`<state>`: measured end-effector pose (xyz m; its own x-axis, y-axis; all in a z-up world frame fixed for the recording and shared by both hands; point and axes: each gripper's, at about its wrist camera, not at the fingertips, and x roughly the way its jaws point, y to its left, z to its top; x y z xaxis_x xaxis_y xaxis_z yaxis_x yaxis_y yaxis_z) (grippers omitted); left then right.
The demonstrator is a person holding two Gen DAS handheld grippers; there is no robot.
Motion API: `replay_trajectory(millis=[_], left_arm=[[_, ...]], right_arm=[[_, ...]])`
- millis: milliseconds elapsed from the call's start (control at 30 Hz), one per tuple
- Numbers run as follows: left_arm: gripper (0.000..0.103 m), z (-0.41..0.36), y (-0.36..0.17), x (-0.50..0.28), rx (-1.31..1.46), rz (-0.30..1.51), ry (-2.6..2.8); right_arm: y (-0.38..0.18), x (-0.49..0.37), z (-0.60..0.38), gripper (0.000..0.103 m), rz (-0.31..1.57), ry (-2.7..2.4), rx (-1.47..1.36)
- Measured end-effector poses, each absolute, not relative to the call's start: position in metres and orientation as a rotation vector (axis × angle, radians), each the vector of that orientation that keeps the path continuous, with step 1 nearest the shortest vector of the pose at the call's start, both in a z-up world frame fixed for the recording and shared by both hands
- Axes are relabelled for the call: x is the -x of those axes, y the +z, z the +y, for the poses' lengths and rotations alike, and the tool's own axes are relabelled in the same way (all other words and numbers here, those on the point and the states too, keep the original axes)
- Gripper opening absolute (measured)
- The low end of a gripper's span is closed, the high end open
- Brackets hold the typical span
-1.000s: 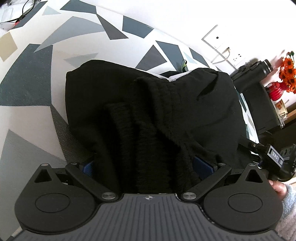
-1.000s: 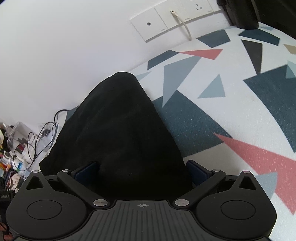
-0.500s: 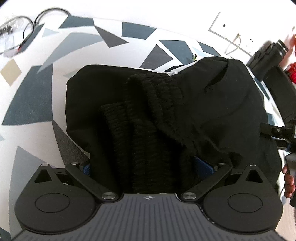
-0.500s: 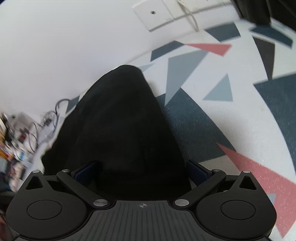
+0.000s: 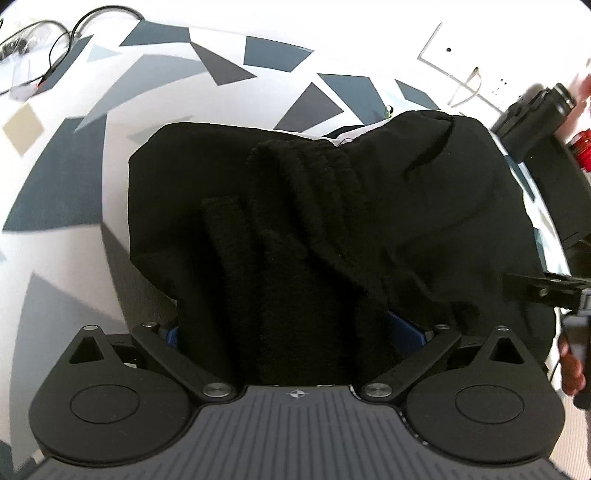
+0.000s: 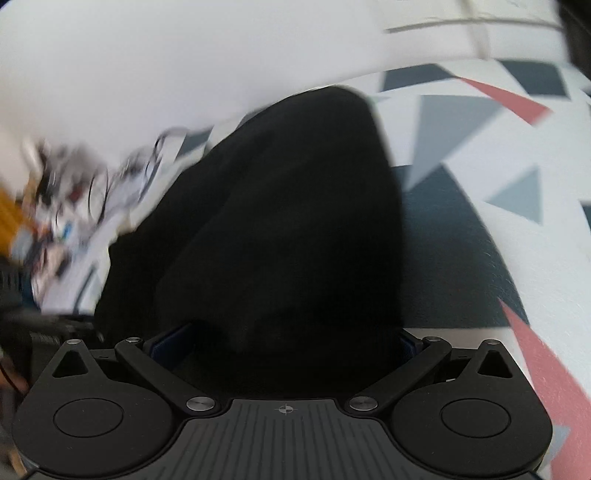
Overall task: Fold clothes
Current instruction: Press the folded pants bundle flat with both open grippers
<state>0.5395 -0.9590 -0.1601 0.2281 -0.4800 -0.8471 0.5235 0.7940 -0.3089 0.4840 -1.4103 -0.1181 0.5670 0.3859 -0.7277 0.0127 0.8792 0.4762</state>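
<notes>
left gripper (image 5: pixel 291 328): fingers spread wide, with a thick bunch of the black garment (image 5: pixel 332 221) stuffed between them. The cloth hides the blue pads (image 5: pixel 404 328), so honestly I can't tell if it's pinching or just cradling.
ribbed part (image 5: pixel 295 206): runs straight into the left jaws, probably a cuff or hem. I'd hold that edge, it's less slippery than the smooth fabric.
garment spot: draped in a heap on the triangle-pattern tabletop (image 5: pixel 74 177), far corners resting on it.
right gripper (image 6: pixel 295 336): same deal, jaws wide and cloth filling the gap, grip unclear. View's smeared, so it's on the move.
tip: I'd keep both hands level, the edge taut, and lay it down slowly so the fold lands square.
watch out: cables (image 5: pixel 74 33) at the table's far left, don't drag cloth there.
</notes>
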Motion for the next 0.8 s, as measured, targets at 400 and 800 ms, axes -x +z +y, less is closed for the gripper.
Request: replay_trajectory(millis=[400, 800], left_arm=[[0.103, -0.949, -0.160, -0.546, -0.034, 1.189, -0.671], [0.103, -0.975, -0.162, -0.529, -0.119, 1.137, -0.538]], right_arm=[[-0.120, -0.481, -1.436, 0.102, 0.969, 0.194, -0.472], [-0.121, -0.498, -1.415, 0.102, 0.965, 0.233, -0.430]])
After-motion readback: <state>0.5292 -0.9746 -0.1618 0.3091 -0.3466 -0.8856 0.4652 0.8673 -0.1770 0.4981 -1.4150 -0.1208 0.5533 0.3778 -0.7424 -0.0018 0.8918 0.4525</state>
